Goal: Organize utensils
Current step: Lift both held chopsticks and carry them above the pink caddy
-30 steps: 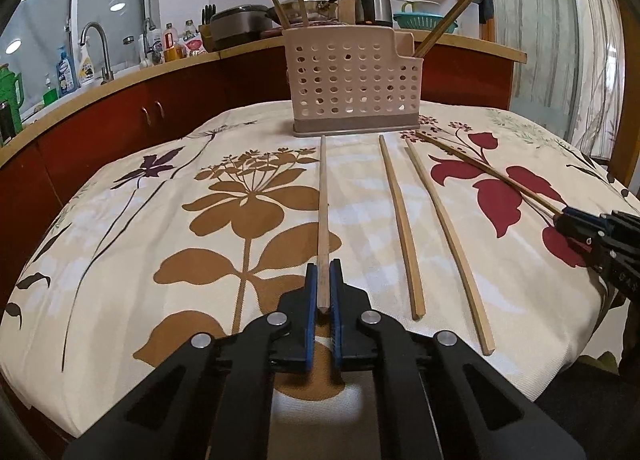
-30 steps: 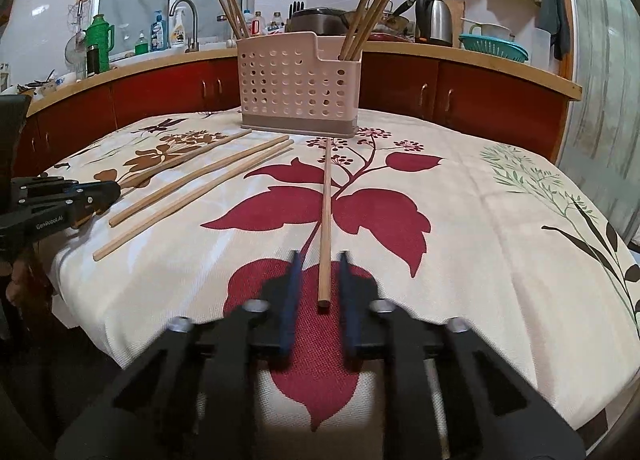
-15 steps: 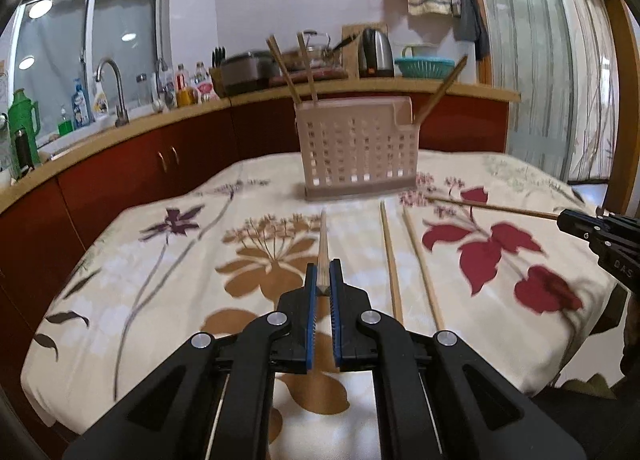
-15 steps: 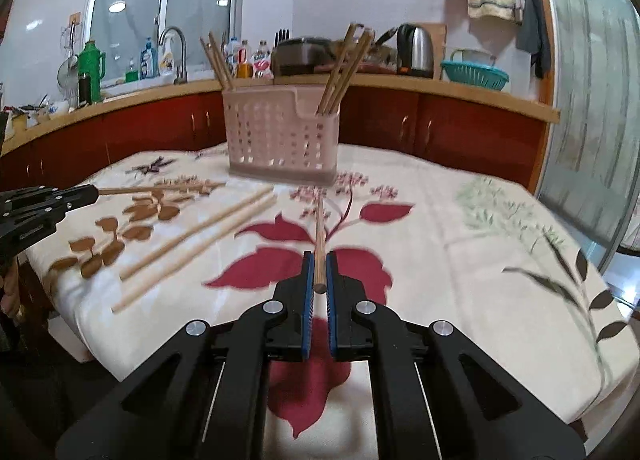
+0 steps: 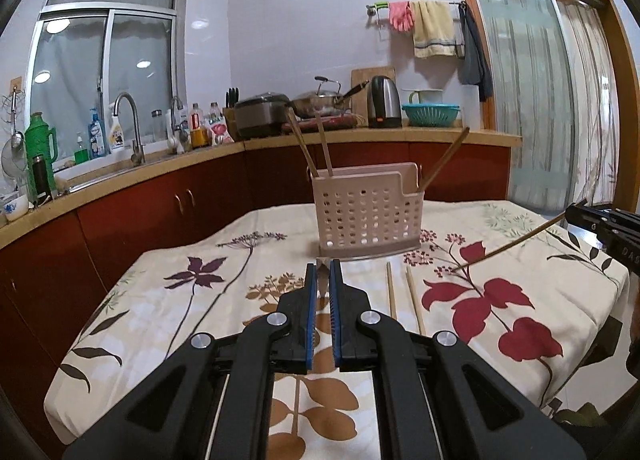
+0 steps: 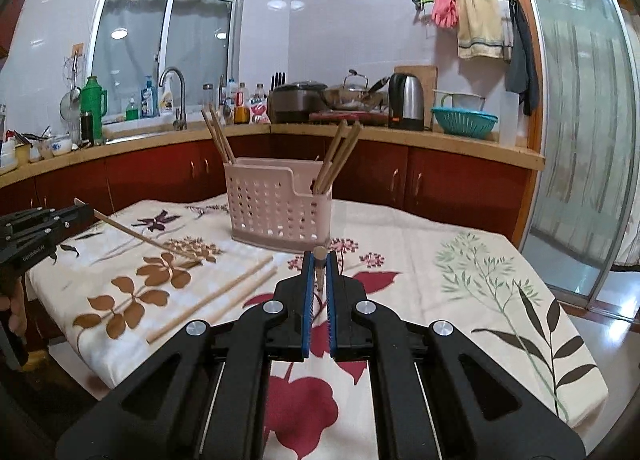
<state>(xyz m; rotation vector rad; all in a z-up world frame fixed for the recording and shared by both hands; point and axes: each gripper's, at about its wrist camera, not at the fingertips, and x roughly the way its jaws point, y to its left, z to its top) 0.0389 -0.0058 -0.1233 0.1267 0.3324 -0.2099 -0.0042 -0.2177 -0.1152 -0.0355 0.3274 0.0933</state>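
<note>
Pink holder [image 5: 368, 212] — floral tablecloth [image 6: 460, 284]

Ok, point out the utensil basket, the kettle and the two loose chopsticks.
utensil basket [image 6: 276, 212], right wrist view, perforated front wall.
kettle [image 6: 407, 102], right wrist view, steel body.
loose chopsticks [image 6: 224, 296], right wrist view, mid-shaft on tablecloth.

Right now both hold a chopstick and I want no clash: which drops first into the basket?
Probably right: the right hand-held gripper looks nearer the pink basket than the left hand-held gripper.
</note>
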